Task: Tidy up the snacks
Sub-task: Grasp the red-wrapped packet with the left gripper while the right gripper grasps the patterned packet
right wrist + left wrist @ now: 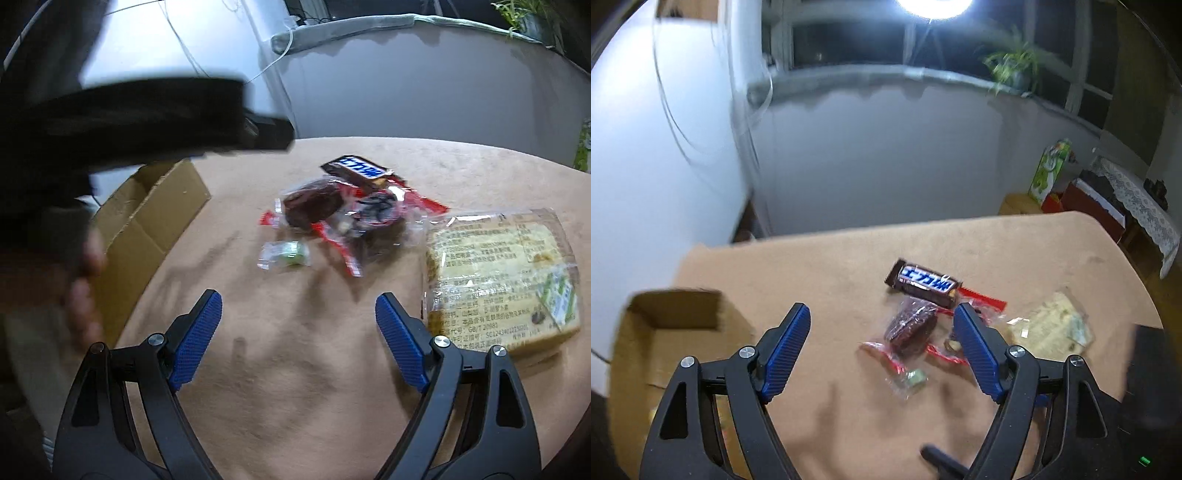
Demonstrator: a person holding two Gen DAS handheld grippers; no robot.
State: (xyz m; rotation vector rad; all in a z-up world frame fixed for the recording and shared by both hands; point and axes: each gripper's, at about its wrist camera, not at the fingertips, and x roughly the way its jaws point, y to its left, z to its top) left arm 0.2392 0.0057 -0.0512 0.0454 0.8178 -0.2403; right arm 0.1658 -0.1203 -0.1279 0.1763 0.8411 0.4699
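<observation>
Left wrist view: the left gripper [882, 317] hangs with jaws spread wide and empty, framing a clear-wrapped dark cake [909, 328], likely its target. The Snickers bar [923, 284] lies just beyond, the cardboard box [657, 332] to its left.

Right wrist view: the right gripper [298, 306], jaws likewise apart, hovers over bare table [280, 369]. The bread packet [498, 280] sits right of it, a small green candy [286, 253] ahead.

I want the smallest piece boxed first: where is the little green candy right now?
In the right wrist view the green candy lies on the table, nearest the camera in the snack pile, just in front of the dark brown snack, right of the cardboard box.
</observation>
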